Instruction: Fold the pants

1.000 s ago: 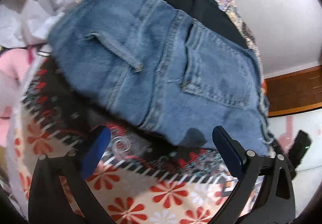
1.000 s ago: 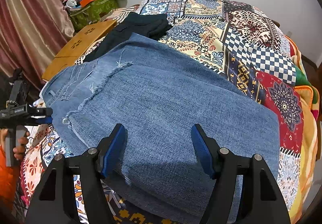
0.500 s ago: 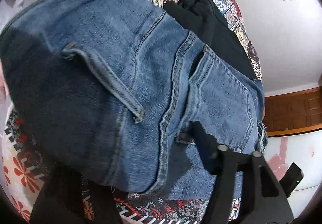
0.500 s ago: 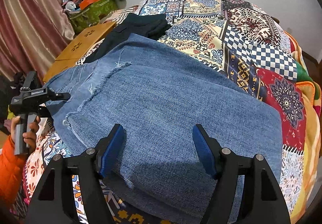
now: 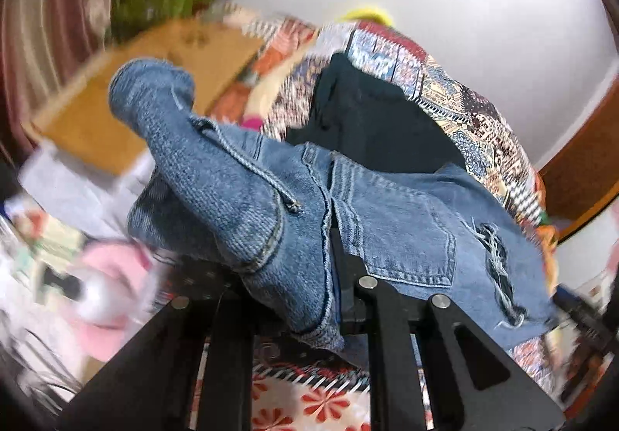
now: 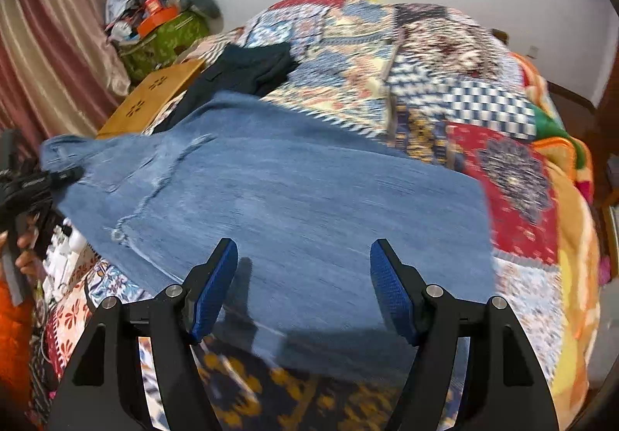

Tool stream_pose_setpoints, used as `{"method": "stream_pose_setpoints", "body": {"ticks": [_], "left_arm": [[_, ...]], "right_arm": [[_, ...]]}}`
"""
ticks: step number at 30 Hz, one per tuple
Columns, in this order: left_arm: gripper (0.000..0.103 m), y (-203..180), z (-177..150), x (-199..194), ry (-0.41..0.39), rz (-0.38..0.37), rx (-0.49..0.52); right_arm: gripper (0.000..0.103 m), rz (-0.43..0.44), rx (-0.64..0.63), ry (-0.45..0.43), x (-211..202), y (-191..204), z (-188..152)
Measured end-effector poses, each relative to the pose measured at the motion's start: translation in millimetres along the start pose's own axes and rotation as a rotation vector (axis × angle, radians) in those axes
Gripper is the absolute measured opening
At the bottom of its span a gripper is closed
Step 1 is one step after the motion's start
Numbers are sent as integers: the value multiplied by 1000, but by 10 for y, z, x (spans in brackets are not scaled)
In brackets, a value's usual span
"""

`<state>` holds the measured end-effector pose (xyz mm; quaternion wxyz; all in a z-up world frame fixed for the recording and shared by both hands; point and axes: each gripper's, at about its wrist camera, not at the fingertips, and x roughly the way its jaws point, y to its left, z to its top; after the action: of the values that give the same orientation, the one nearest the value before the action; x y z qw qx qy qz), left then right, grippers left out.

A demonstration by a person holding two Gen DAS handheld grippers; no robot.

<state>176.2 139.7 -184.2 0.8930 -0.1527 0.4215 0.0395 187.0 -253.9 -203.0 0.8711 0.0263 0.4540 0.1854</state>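
Blue denim pants [image 6: 309, 191] lie spread on a patchwork quilt. In the left wrist view their waistband end [image 5: 240, 206], with a belt loop and back pocket, hangs lifted off the bed. My left gripper [image 5: 332, 276] is closing, its jaws pinching the waist seam between them. That same left gripper [image 6: 58, 175] shows at the pants' left end in the right wrist view, held by a hand [image 6: 23, 253]. My right gripper [image 6: 301, 288] hovers open over the leg end, with nothing between its blue pads [image 6: 390, 291].
A black garment [image 6: 243, 71] lies on the quilt [image 6: 503, 168] beyond the pants. A wooden board [image 6: 154, 98] and a green bag [image 6: 162, 40] piled with clutter stand at the back left by a curtain. Pink and white clothes [image 5: 104, 276] lie left of the bed.
My left gripper went from wide open in front of the waistband to pinched on it and has risen, lifting that end. The right gripper drifted slightly and stayed open.
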Motion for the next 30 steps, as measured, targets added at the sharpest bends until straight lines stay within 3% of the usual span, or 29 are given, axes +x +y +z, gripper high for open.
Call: {"method": "stream_pose_setpoints", "body": {"ticks": [6,9,12,15,21,26,30], "left_arm": [[16,-427,198,-538,-148,10,121],[16,-814,322,-702,-207,-6,188],[16,-1244,425,-804,-243,-53,252],[16,-1717,498,-788,-252,-109,311],[15,-2525,457,-690,-202,-237,409],[15,-3121,180,-316,-83,-299,503],[16,-3367,-164,91,63,-319,559]], "right_arm": [[68,-77,110,-36,-322,-441,-211],[68,-101,183,-36,-368,-703,-345],[68,-101,258,3,-220,-957,-454],[68,-45,297,24,-84,-1029,-539],[68,-4,294,-3,-104,-1029,-579],[68,21,301,-11,-104,-1059,-611],[68,29,298,-19,-123,-1056,-640]]}}
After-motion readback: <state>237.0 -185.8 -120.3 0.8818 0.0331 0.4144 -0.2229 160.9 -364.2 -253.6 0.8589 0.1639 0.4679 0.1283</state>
